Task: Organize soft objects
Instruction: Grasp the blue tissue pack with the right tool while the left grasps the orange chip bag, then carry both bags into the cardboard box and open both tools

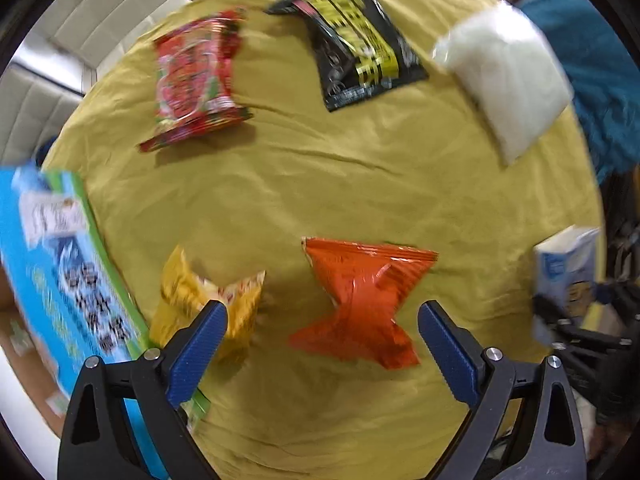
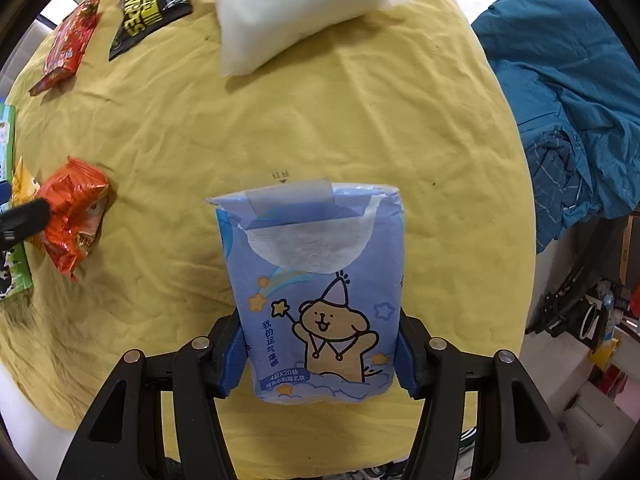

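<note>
My right gripper (image 2: pixel 320 344) is shut on a blue tissue pack (image 2: pixel 316 280) with a cartoon bear and holds it over the yellow cloth (image 2: pixel 360 128); the pack also shows at the right edge of the left wrist view (image 1: pixel 568 268). My left gripper (image 1: pixel 322 320) is open and empty, just above an orange snack bag (image 1: pixel 360 300), which also shows in the right wrist view (image 2: pixel 74 220). A yellow snack bag (image 1: pixel 208 300) lies by its left finger. A red packet (image 1: pixel 196 76), a black and yellow wipes pack (image 1: pixel 352 40) and a white pillow-like pack (image 1: pixel 504 76) lie farther off.
A blue and green box (image 1: pixel 60 272) lies at the table's left edge. A teal blanket (image 2: pixel 560 100) is heaped beyond the table's right edge. Dark equipment (image 2: pixel 580 308) stands at the lower right.
</note>
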Action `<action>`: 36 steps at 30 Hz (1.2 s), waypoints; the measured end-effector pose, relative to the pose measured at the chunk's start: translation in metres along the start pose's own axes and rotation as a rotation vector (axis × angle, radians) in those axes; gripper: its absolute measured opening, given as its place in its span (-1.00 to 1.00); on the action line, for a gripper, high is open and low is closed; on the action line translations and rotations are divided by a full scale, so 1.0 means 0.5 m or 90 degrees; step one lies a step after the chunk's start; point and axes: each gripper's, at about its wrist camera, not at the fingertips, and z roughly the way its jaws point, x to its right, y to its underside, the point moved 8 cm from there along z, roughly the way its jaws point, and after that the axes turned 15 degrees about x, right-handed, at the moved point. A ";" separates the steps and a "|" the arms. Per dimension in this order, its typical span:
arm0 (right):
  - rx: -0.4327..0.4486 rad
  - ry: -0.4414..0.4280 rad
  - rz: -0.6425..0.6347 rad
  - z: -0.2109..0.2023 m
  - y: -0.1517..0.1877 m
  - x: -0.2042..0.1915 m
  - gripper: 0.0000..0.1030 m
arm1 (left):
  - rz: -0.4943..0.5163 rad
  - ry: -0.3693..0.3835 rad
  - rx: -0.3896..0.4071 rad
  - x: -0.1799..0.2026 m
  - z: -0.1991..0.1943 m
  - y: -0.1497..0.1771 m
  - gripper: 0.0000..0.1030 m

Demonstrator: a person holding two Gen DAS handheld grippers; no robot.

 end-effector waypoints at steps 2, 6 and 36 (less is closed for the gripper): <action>-0.001 -0.005 0.003 0.003 -0.001 0.006 0.21 | 0.026 -0.004 -0.011 0.012 0.024 -0.005 0.70; -0.006 -0.009 0.005 -0.016 -0.008 -0.021 0.20 | 0.013 0.023 -0.061 0.026 0.071 0.008 0.29; 0.139 -0.138 -0.004 -0.285 -0.051 -0.113 -0.15 | -0.163 -0.017 0.246 -0.074 -0.326 0.026 -0.22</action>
